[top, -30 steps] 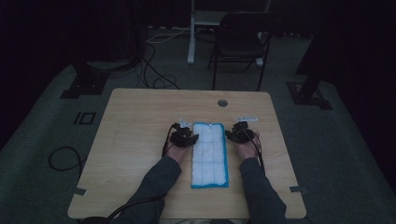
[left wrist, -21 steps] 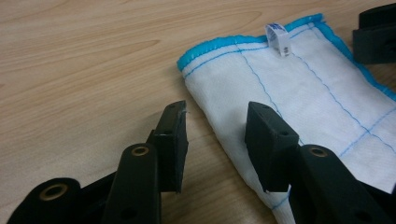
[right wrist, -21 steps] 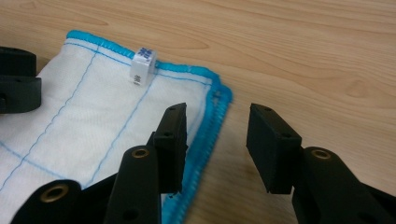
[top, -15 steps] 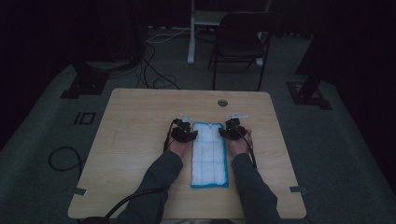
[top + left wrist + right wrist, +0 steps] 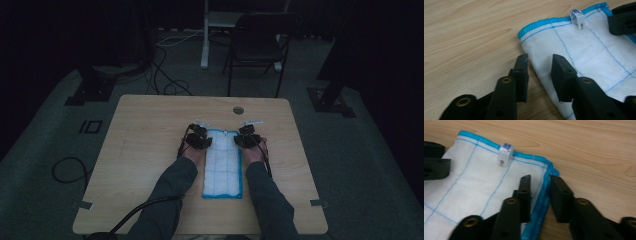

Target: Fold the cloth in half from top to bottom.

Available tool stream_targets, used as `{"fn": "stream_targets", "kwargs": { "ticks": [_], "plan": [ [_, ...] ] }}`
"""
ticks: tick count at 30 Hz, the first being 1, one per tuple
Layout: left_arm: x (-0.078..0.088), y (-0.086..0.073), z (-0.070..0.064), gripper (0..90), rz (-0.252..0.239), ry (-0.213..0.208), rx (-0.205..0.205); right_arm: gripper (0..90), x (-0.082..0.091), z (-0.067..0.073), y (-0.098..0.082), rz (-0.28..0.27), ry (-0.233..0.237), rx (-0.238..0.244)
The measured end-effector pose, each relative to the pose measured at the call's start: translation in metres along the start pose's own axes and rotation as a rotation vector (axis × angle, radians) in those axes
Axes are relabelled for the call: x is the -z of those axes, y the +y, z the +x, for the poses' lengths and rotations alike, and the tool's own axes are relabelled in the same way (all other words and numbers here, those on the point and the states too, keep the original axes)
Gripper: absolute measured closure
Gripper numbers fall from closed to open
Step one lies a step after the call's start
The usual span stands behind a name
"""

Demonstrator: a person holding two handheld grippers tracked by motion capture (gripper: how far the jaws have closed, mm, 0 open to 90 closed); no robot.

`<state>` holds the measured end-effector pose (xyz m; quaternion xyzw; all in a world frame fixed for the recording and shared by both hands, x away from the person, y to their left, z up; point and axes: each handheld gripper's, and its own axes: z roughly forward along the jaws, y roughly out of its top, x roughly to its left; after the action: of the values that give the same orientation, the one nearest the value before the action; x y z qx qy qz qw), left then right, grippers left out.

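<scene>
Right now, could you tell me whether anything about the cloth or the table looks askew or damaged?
Nothing stands out. The white cloth with blue edging lies flat and straight on the table, its small tag at the far edge; the left tongs and right tongs each straddle a far corner.

One cloth, two claws, one table

A single white cloth (image 5: 223,165) with blue edging and one small label (image 5: 577,18) lies on one wooden table (image 5: 145,145); two claws, left (image 5: 200,136) and right (image 5: 247,134), and one folding chair (image 5: 257,47) beyond.
</scene>
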<state>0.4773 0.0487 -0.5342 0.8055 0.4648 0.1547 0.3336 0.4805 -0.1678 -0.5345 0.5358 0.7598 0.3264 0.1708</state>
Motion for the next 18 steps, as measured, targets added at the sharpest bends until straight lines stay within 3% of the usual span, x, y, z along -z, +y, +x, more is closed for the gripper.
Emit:
{"fn": "stream_targets", "kwargs": {
  "ticks": [6,7,8,9,11,13,18],
  "plan": [
    [-0.001,0.002,0.000,83.0,0.013,-0.037,0.021,84.8,0.000,-0.006,0.003,0.023,0.052,-0.069],
    [-0.001,0.003,0.001,84.1,0.018,-0.052,0.063,86.4,-0.001,-0.008,0.003,0.025,0.072,-0.098],
    [-0.001,0.003,0.001,84.8,0.018,-0.052,0.063,86.4,-0.001,-0.008,0.003,0.025,0.072,-0.098],
    [-0.001,0.004,0.005,85.6,0.031,-0.078,0.109,87.0,-0.001,-0.011,0.002,0.022,0.095,-0.132],
    [-0.001,0.005,0.006,86.3,0.034,-0.086,0.120,87.2,0.000,-0.013,0.001,0.019,0.103,-0.142],
    [0.001,0.005,0.004,87.0,0.030,-0.083,0.090,87.4,0.001,-0.013,0.000,0.006,0.105,-0.138],
    [0.004,0.004,0.004,86.8,0.016,-0.089,0.097,87.5,0.006,-0.013,0.001,-0.015,0.105,-0.126]
  ]
}}
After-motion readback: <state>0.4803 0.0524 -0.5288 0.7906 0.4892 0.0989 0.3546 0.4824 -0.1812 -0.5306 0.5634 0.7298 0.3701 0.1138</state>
